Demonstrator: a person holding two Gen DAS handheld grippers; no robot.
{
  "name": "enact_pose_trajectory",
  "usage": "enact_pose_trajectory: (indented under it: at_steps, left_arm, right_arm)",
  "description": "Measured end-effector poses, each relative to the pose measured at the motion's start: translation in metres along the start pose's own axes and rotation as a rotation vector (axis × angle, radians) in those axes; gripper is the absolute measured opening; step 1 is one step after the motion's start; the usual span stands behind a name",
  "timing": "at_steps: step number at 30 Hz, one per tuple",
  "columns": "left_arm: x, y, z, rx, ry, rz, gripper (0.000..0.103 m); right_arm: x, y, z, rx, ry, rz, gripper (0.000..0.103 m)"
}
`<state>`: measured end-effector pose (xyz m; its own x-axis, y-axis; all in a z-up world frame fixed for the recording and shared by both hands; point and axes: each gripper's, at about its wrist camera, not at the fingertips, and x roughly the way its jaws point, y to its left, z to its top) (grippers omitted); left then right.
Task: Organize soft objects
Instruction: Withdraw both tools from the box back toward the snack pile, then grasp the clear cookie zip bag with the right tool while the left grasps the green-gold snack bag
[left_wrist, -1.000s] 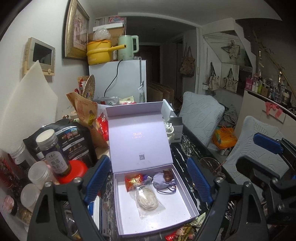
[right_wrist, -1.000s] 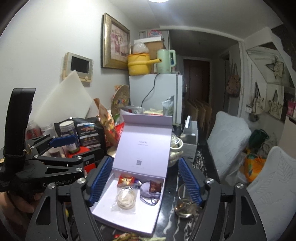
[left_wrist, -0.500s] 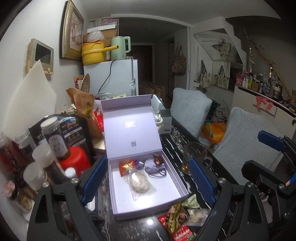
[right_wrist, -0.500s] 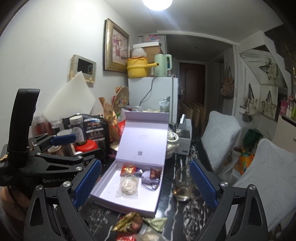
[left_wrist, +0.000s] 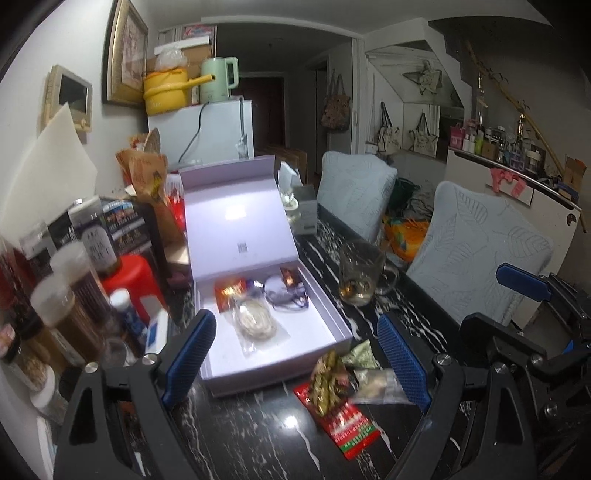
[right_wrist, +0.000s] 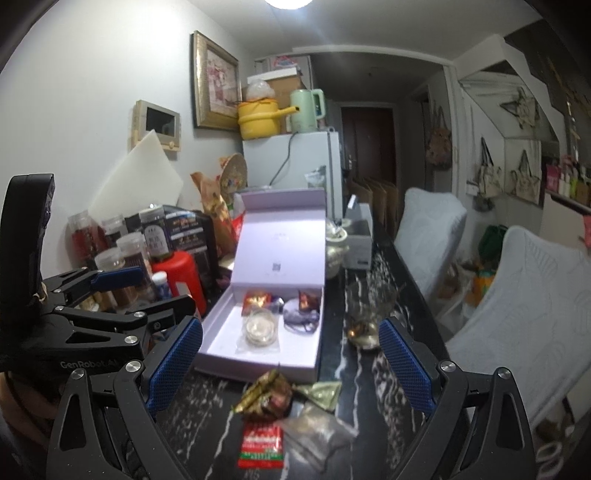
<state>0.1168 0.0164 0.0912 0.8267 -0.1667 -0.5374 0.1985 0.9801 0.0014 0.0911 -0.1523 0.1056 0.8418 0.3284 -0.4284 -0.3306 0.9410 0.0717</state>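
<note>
So we're looking down a dark marble table (left_wrist: 258, 435) packed with jars and bags along the wall side, and in the middle sits an open lavender box (left_wrist: 325, 314) with its lid propped upright. Inside the box there's already a coiled thing in a clear bag (left_wrist: 255, 321), a grey drawstring pouch (left_wrist: 284, 295) and a couple of shiny wrapped snacks (left_wrist: 231, 291), so I'd guess the sorting is partway done. What's left is the small heap of packets (right_wrist: 266, 402) on the table just in front of the box's near edge: a gold-and-brown one, a red-and-green sachet, a clear bag, a greenish triangle. Next move probably means lowering one tool onto a single packet without dragging the rest, since they overlap. The left gripper (left_wrist: 295, 354) is spread wide with nothing in it, hovering over the box edge and heap. The right gripper (right_wrist: 288, 362) is the same, wide apart, holding nothing and touching nothing.
</note>
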Motion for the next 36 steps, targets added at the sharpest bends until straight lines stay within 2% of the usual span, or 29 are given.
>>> enact_pose_trajectory:
  at_steps: [8, 17, 23, 36]
  left_arm:
    - [0.022, -0.010, -0.030, -0.002, 0.098, -0.077, 0.090]
    - [0.041, -0.018, -0.059, 0.005, 0.178, -0.107, 0.090]
    - [0.057, -0.017, -0.076, 0.019, 0.225, -0.098, 0.090]
    - [0.099, 0.002, -0.099, -0.075, 0.301, -0.135, 0.090]
  right_arm:
    - [0.005, -0.011, -0.035, 0.052, 0.043, -0.013, 0.098]
    - [0.012, -0.028, -0.072, 0.119, 0.118, -0.037, 0.098]
    - [0.022, -0.033, -0.092, 0.151, 0.169, -0.026, 0.098]
    - [0.055, -0.041, -0.131, 0.205, 0.290, -0.047, 0.098]
